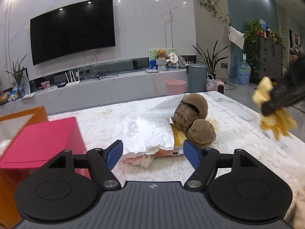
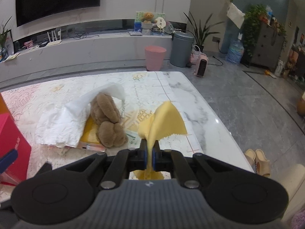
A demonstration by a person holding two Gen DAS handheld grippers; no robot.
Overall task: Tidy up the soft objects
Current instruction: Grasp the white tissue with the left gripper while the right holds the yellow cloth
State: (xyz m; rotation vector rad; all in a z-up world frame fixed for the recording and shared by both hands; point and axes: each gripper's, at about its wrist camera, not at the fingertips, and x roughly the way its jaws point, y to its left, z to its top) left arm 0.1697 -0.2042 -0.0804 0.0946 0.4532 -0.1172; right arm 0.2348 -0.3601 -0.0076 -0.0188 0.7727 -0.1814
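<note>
My right gripper is shut on a yellow cloth and holds it above the white marble table. The cloth also shows at the right of the left wrist view, in the air. A brown plush toy lies on the table partly on a white crumpled cloth and a yellow flat packet. It also shows in the right wrist view. My left gripper is open and empty, just in front of the white cloth.
A pink box with an orange box behind it stands at the table's left. A pale fluffy item peeks from under the white cloth. Beyond the table are a pink bin, a grey bin and slippers on the floor.
</note>
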